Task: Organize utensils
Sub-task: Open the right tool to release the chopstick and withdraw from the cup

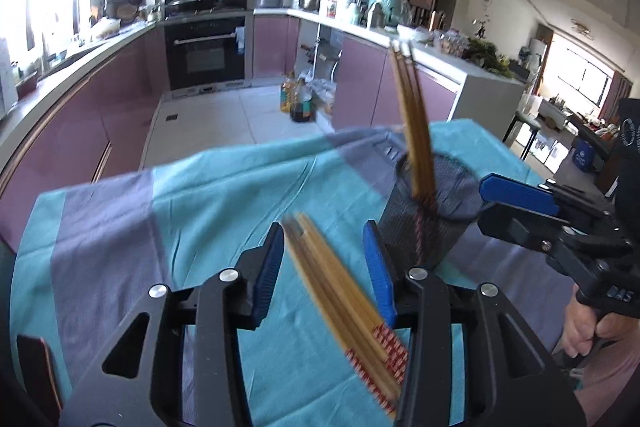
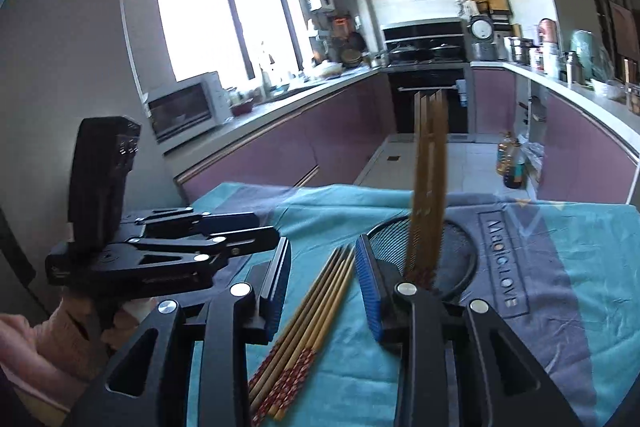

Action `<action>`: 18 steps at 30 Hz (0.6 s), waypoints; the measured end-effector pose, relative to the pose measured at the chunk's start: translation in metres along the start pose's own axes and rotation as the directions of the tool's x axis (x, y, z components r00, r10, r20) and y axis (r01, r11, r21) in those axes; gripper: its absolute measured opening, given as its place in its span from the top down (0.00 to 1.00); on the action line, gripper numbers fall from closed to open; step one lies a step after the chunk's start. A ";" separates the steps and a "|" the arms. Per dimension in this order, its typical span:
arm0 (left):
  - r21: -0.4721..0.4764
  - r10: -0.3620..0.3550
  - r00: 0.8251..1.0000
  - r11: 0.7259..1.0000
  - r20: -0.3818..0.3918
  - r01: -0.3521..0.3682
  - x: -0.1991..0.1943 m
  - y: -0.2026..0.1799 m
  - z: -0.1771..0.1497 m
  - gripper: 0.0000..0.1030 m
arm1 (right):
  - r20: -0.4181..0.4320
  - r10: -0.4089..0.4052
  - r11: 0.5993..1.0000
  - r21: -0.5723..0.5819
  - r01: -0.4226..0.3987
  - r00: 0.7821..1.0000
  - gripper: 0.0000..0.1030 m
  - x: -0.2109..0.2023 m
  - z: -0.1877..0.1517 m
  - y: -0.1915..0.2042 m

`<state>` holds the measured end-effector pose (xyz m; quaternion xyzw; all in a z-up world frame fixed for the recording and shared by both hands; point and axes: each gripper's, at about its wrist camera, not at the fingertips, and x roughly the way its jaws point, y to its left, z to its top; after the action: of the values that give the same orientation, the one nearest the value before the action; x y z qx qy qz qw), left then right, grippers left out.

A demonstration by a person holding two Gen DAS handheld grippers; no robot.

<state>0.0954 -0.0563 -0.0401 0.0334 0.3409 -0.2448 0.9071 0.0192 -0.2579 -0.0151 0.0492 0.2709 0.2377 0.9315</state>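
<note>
A bundle of several wooden chopsticks point(image 1: 340, 291) with red patterned ends lies flat on the blue-and-grey tablecloth point(image 1: 200, 207). My left gripper point(image 1: 323, 231) stands open over it, one blue pad on each side, neither touching. My right gripper point(image 2: 323, 243) is open too, astride the same bundle point(image 2: 316, 303) from the other side. Just beyond stands a black mesh holder point(image 1: 432, 219) with several chopsticks point(image 1: 412, 123) leaning upright in it. In the right wrist view the holder's rim point(image 2: 468, 251) and its chopsticks point(image 2: 430, 167) sit right of my fingers. Each gripper shows in the other's view: right gripper point(image 1: 484, 205), left gripper point(image 2: 262, 225).
The tablecloth point(image 2: 580, 267) ends at the table's far edge, with a tiled kitchen floor beyond. Oil bottles point(image 1: 298, 99) stand on the floor by purple cabinets. A dark flat object point(image 1: 36, 367) lies at the near left corner. A person's hand point(image 1: 580, 327) holds the right gripper.
</note>
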 end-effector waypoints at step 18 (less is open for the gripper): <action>-0.064 0.006 0.984 0.998 -0.176 -0.018 0.044 0.016 -0.062 0.61 | -0.277 -0.053 0.997 0.044 0.068 0.960 0.70 0.074 -0.051 -0.003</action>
<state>0.0940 -0.0469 -0.1171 0.0274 0.4271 -0.2243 0.8755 0.0482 -0.2276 -0.0940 0.0320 0.4052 0.2063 0.8901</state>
